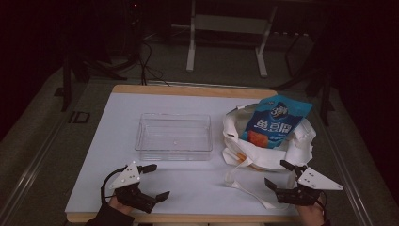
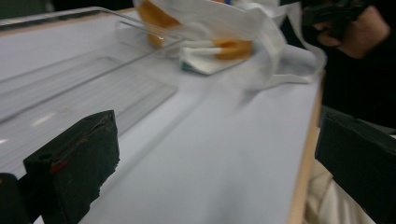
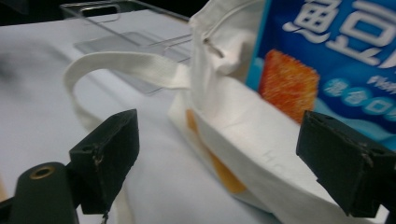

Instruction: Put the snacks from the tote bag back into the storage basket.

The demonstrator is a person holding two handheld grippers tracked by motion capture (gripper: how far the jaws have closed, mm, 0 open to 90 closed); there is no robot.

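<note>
A white cloth tote bag [image 1: 268,141] lies on the right of the white table [image 1: 188,179], with a blue snack packet [image 1: 275,122] sticking out of its mouth. A clear plastic tray [image 1: 173,136] stands empty at the middle. My left gripper [image 1: 153,181] is open near the front left, with nothing between its jaws. My right gripper [image 1: 281,174] is open just in front of the bag, beside its loose strap [image 1: 244,186]. The right gripper view has the bag [image 3: 243,126] and packet [image 3: 327,51] close ahead between the spread jaws. The left gripper view looks across the tray [image 2: 79,88] toward the bag [image 2: 233,28].
The table's wooden front edge [image 1: 188,218] runs just under both hands. Beyond the far edge are a dark floor, cables and a white metal stand [image 1: 226,42]. A metal rail [image 1: 28,169] runs along the left.
</note>
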